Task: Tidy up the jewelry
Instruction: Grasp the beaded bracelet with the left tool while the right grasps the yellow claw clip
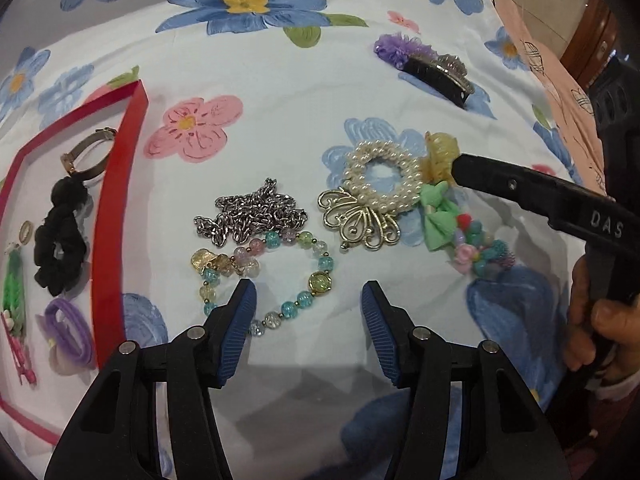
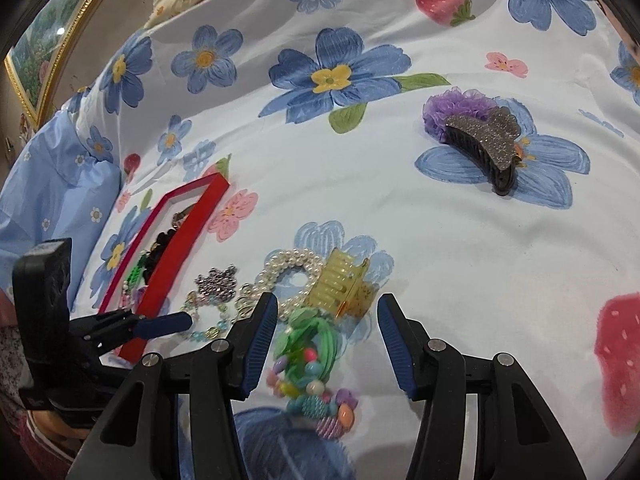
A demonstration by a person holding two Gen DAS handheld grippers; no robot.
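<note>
On your left the tray [image 1: 120, 208] holds a scrunchie [image 1: 58, 246]; right of it lie the chain [image 1: 250, 210], beaded bracelet [image 1: 280, 276], then pearl ring [image 1: 384, 176].

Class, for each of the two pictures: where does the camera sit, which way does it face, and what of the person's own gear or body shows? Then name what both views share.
Left wrist: on the left gripper, facing down at the bead bracelet; open jaws, plus the right gripper's finger and hand.
Right wrist: on the right gripper, facing down at the colourful bead piece; open jaws, left gripper at left.
Shared: pearl ring, red tray, floral sheet.
</note>
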